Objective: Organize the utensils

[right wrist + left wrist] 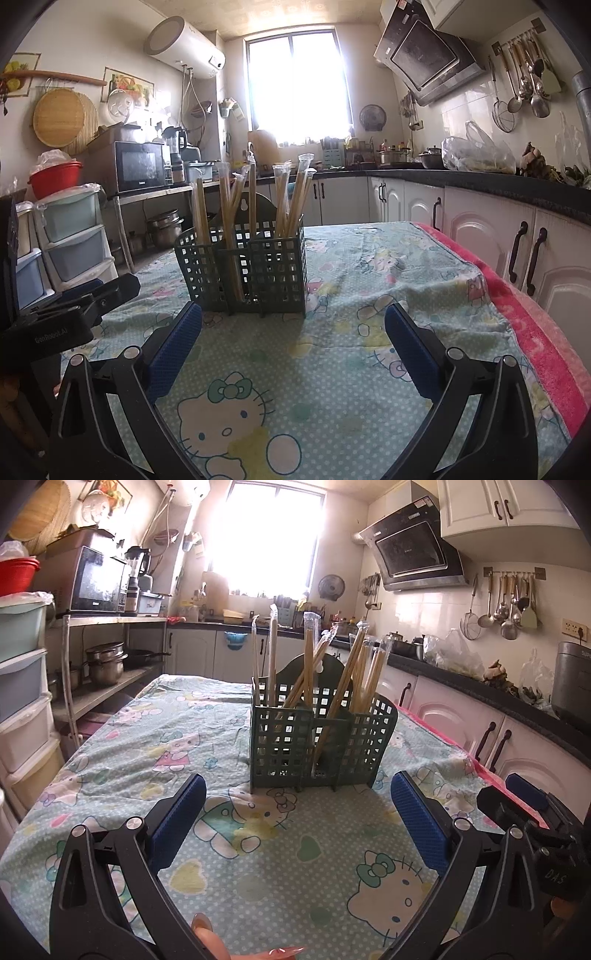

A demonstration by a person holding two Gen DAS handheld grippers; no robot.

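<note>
A dark green lattice utensil holder (295,746) stands upright on the table, also in the right wrist view (273,269). Several plastic-wrapped chopstick pairs (332,679) stand in its compartments, leaning at different angles; they show in the right wrist view too (291,199). My left gripper (297,805) is open and empty, just in front of the holder. My right gripper (293,332) is open and empty, in front of the holder and a little to its right. The right gripper's body shows at the left view's right edge (528,812).
The table carries a pale green cartoon-cat cloth (258,867) with a pink towel (535,325) along its right edge. White cabinets and a dark counter (498,192) run along the right. Plastic drawers (22,686) and a shelf with pots stand to the left.
</note>
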